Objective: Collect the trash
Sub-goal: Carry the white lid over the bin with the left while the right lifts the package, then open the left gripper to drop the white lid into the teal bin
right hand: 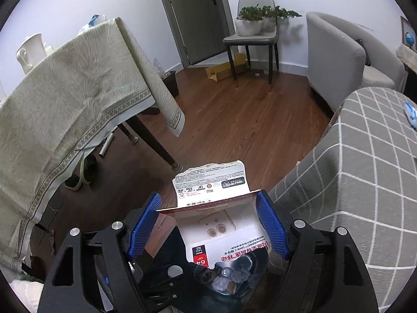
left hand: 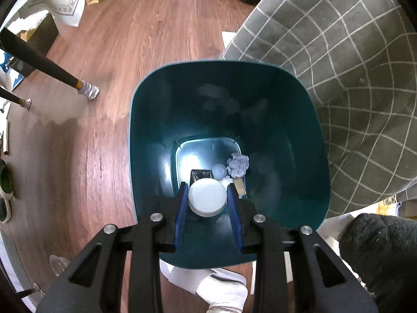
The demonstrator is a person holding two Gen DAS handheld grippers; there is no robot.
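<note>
In the left wrist view my left gripper [left hand: 207, 198] is shut on a white ribbed bottle cap [left hand: 207, 197] and holds it over the open teal trash bin [left hand: 299, 135]. At the bin's bottom lie a crumpled bluish paper ball [left hand: 237, 165], a small clear cap [left hand: 219, 170] and other scraps. In the right wrist view my right gripper [right hand: 208, 217] has its jaws wide apart, with a torn white and red memory-card package [right hand: 211, 182] between them, touching the right pad. The bin's inside [right hand: 232, 279] shows below it.
A table with grey checked cloth [left hand: 351, 60] stands right of the bin. A dining table with pale cloth [right hand: 65, 104] is at left, shoes [right hand: 83, 172] under it. A grey chair [right hand: 250, 34] with plants and an armchair [right hand: 346, 57] stand behind. My white-socked foot [left hand: 221, 289] is by the bin.
</note>
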